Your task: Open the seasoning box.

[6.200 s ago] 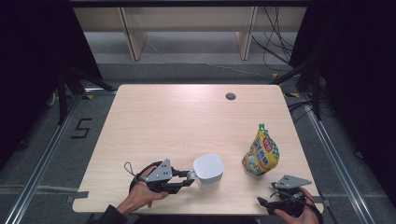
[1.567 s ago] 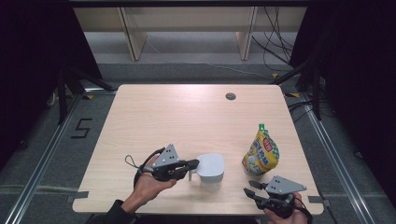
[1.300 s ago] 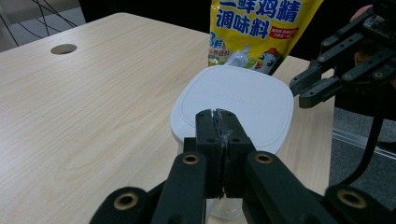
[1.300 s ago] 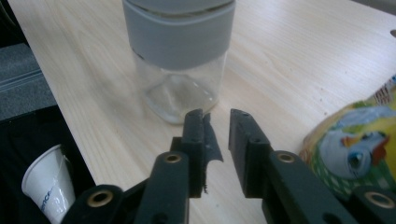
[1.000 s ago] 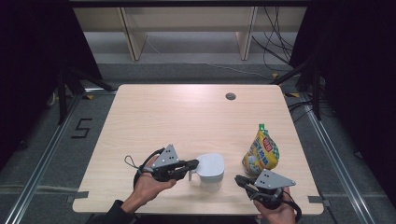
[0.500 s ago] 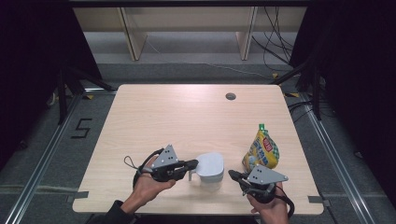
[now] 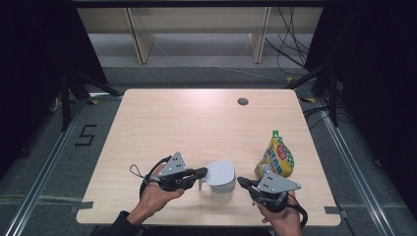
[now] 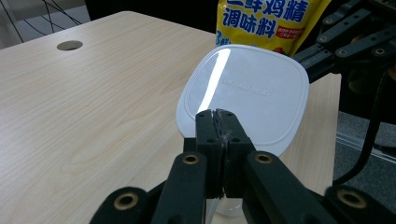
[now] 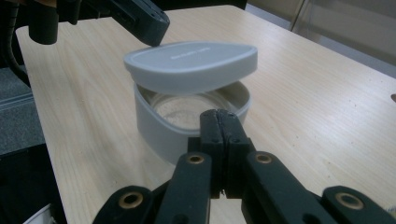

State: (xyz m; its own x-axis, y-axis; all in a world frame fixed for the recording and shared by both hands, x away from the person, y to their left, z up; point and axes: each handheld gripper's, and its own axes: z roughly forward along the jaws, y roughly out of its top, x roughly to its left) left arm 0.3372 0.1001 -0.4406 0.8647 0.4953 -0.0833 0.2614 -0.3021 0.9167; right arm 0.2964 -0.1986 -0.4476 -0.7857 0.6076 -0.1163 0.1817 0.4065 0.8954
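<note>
With both grippers, left (image 7: 202, 173) and right (image 7: 242, 182), closed empty, I risk nudging the half-lifted lid (image 9: 191, 65) off the container (image 9: 161, 128)

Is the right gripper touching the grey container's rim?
Cannot tell. In the right gripper view, the shut right gripper overlaps the grey container near its rim, hiding any gap. Its lid is raised.

Table (image 7: 206, 123): pale wood, round hole (image 7: 242, 102) near the far edge, right of centre.
Container (image 7: 221, 178): white, lidded, near the front edge, just right of centre.
Left gripper (image 7: 203, 172): jaws together, tips at the container's left side.
Right gripper (image 7: 242, 182): jaws shut, tips just beside the container's right side.
Yellow pouch (image 7: 276, 158): upright by the right edge, just behind the right gripper.
</note>
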